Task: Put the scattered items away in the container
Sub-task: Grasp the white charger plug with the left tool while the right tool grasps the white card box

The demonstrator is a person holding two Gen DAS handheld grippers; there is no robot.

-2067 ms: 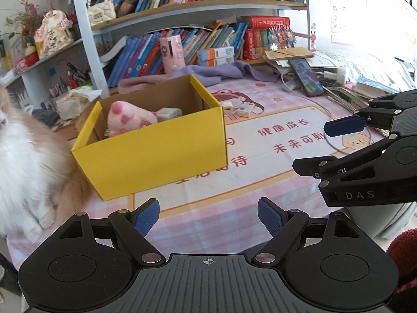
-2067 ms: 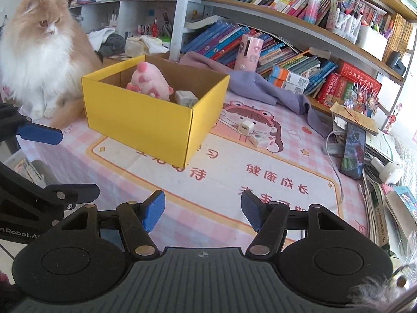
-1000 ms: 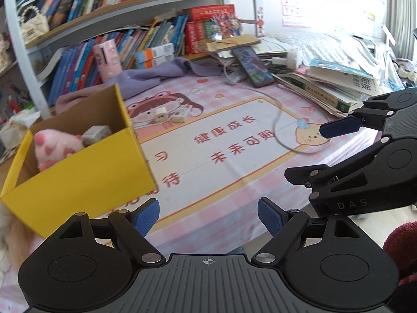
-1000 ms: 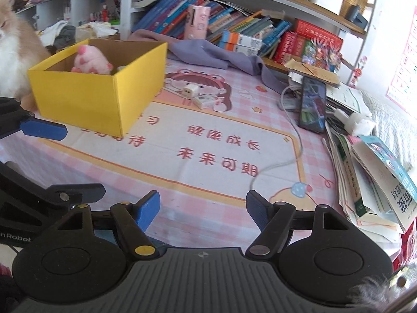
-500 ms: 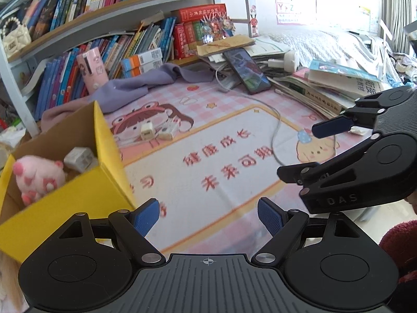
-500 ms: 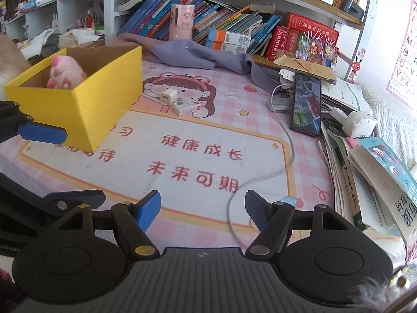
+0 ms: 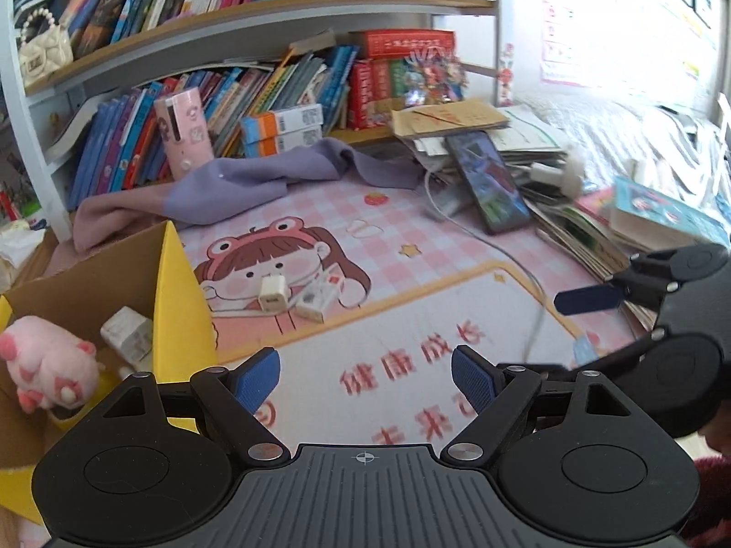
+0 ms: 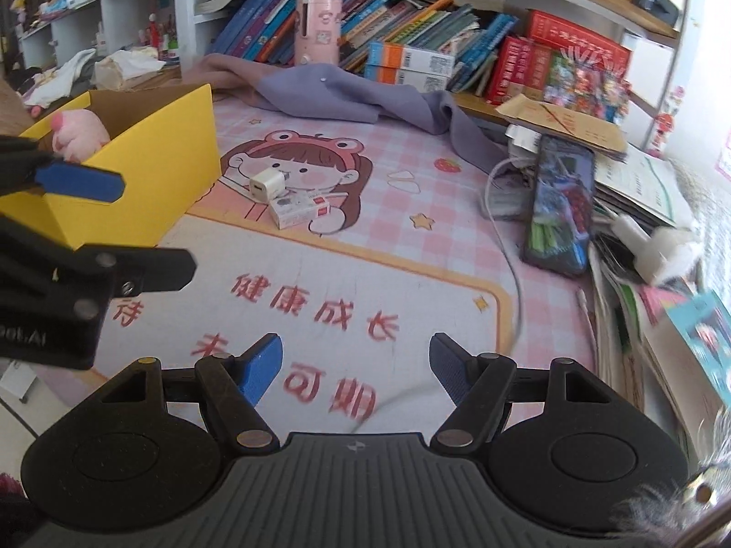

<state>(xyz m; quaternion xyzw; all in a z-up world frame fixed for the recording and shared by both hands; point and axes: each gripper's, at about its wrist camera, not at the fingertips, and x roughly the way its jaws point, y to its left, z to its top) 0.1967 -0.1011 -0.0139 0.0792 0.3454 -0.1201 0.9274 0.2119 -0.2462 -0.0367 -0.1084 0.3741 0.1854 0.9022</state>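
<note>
Yellow cardboard box [image 7: 182, 301] at left on the tabletop [image 8: 411, 274], pink plush [image 7: 45, 360] and a small white block [image 7: 128, 333] already inside. White charger cube [image 8: 265, 185] and small white carton [image 8: 299, 210] touch each other on the mat, just right of the box. Left gripper [image 7: 365, 374] and right gripper [image 8: 356, 367]: fingers spread, nothing between them, above the mat.

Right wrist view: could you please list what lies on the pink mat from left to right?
Yellow cardboard box → white cube charger → small white carton with red end → white cable → black smartphone.
</note>
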